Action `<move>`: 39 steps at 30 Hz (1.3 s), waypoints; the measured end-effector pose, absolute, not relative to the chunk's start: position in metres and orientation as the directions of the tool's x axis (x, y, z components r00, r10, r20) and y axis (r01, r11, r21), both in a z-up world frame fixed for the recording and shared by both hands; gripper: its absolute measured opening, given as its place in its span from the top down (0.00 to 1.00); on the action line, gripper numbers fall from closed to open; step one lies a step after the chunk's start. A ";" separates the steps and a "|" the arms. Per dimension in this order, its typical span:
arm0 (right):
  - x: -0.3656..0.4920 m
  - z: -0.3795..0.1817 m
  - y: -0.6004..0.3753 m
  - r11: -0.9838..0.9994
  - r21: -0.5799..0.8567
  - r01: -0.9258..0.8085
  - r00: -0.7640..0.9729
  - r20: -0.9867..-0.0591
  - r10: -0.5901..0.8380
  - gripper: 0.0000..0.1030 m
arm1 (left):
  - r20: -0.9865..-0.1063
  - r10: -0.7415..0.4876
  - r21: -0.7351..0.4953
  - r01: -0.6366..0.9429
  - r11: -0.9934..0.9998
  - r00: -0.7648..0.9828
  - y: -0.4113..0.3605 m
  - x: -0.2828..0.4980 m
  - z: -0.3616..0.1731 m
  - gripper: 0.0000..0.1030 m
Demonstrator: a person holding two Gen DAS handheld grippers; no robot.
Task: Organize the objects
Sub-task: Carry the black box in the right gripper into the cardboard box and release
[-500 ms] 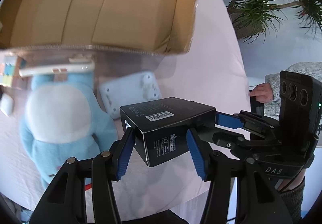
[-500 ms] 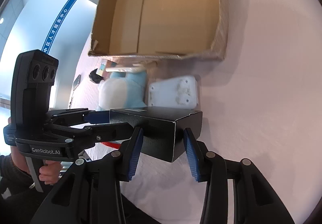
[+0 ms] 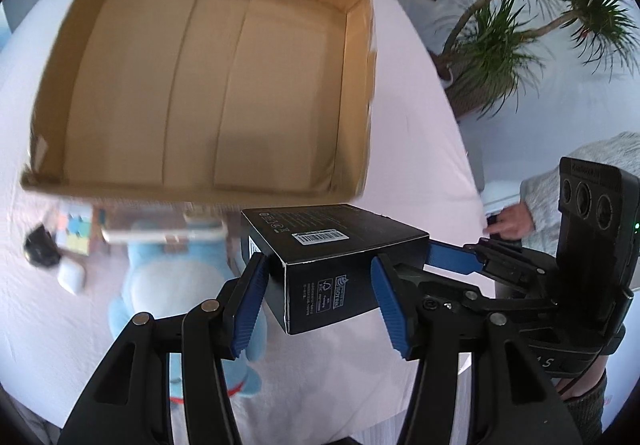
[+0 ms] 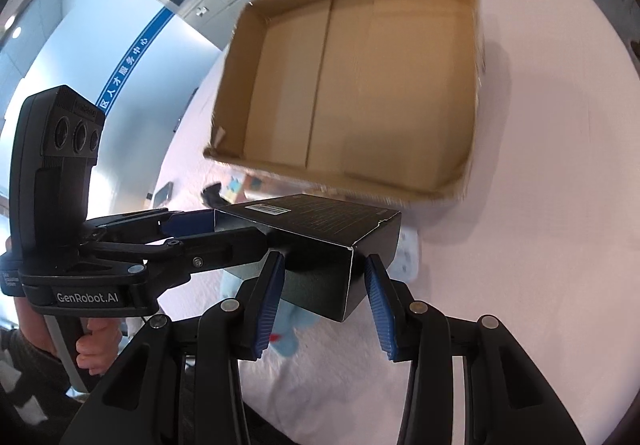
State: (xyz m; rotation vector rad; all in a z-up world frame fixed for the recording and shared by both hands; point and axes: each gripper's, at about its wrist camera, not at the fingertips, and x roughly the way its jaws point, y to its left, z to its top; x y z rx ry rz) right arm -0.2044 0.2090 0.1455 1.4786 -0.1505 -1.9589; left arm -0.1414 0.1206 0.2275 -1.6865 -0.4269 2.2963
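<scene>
We see a table covered with a pale pink cloth, and on it an open, empty cardboard box at the far side. Just in front of the box lie a blue and white plush toy, a white strip, a block of coloured squares, a small black object and a little white case.

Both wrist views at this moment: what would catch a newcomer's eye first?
The black box held in mid-air between both grippers dominates: the left gripper clamps one end, the right gripper the other, each pair of blue pads pressed on its sides. Just beyond it the large open cardboard box sits empty on the white table. Below the black box lies a light-blue plush toy, partly hidden.
</scene>
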 end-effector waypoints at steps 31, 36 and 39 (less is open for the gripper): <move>-0.363 0.123 0.075 -0.780 0.441 0.444 -0.153 -0.820 -0.551 0.62 | -0.881 0.299 -0.364 0.122 -0.923 -0.367 0.003 -0.276 0.202 0.50; -0.377 0.100 0.073 -0.789 0.461 0.407 -0.133 -0.824 -0.550 0.62 | -0.885 0.305 -0.374 0.146 -0.916 -0.352 -0.003 -0.286 0.185 0.50; -0.382 0.090 0.070 -0.799 0.444 0.405 -0.130 -0.837 -0.531 0.62 | -0.879 0.330 -0.403 0.166 -0.900 -0.343 -0.009 -0.293 0.175 0.50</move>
